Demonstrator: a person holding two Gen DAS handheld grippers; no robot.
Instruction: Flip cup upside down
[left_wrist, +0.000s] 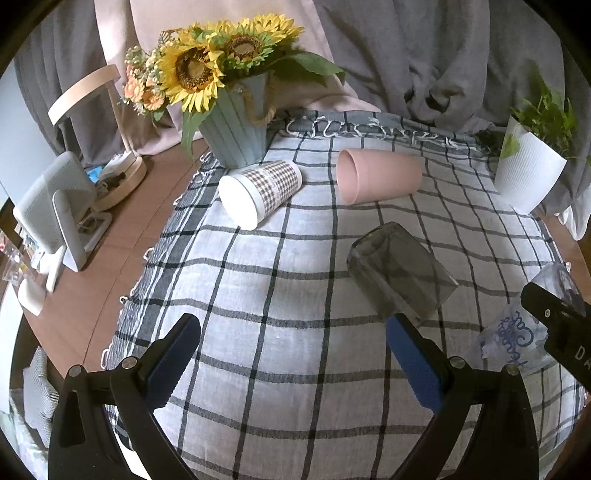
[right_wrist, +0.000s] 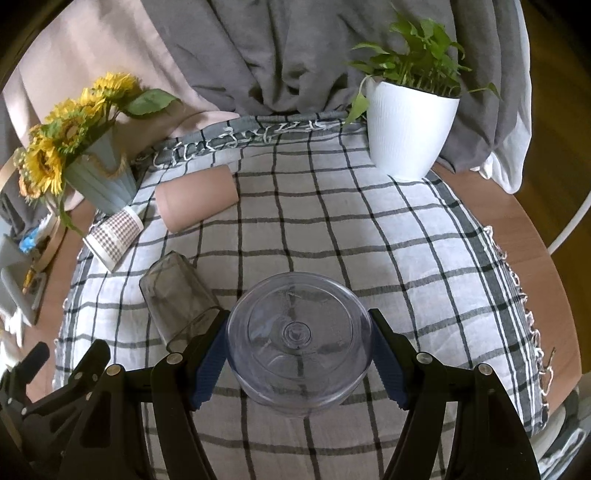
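My right gripper (right_wrist: 299, 350) is shut on a clear plastic cup (right_wrist: 297, 339), its base facing the camera, just above the checked cloth (right_wrist: 406, 258). The same cup shows at the right edge of the left wrist view (left_wrist: 517, 336), with blue lettering. My left gripper (left_wrist: 291, 354) is open and empty above the cloth (left_wrist: 258, 288). A smoky grey cup (left_wrist: 400, 275) lies on its side just beyond its right finger; it also shows in the right wrist view (right_wrist: 177, 295). A pink cup (left_wrist: 376, 181) and a white-and-check cup (left_wrist: 258, 192) lie on their sides further back.
A blue pot of sunflowers (left_wrist: 236, 136) stands at the back left of the cloth. A white pot with a green plant (right_wrist: 406, 125) stands at the back right. A white stand (left_wrist: 55, 210) and a wooden lamp base (left_wrist: 118, 184) sit on the brown table at left.
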